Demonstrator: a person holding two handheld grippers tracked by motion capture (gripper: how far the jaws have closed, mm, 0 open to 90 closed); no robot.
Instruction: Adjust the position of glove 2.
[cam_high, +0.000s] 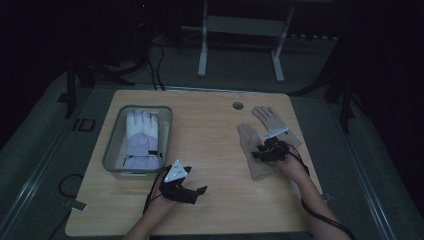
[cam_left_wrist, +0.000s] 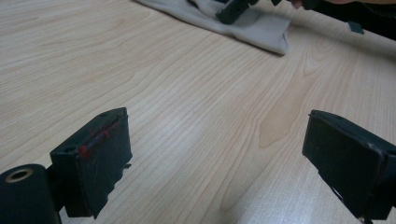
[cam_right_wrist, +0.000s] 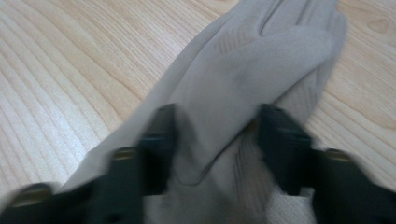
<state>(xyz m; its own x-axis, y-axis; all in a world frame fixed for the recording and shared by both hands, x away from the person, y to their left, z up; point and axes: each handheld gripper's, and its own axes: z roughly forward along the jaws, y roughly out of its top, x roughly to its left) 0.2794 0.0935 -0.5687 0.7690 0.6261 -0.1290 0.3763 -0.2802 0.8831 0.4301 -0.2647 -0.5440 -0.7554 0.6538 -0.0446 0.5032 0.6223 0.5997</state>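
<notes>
Beige glove (cam_right_wrist: 243, 70) on surface (cam_high: 210, 150) right side, right claw (cam_right_wrist: 217, 135) pinching its fabric, lift pending; left claw (cam_left_wrist: 219, 158) wide open, empty; white gloves (cam_high: 142, 137) already in bin (cam_high: 111, 150).

I see a bin (cam_high: 111, 150) on the table's (cam_high: 210, 150) left with a glove (cam_high: 142, 140) inside; two gloves (cam_high: 257, 150), apparently overlapping, lie right.
</notes>
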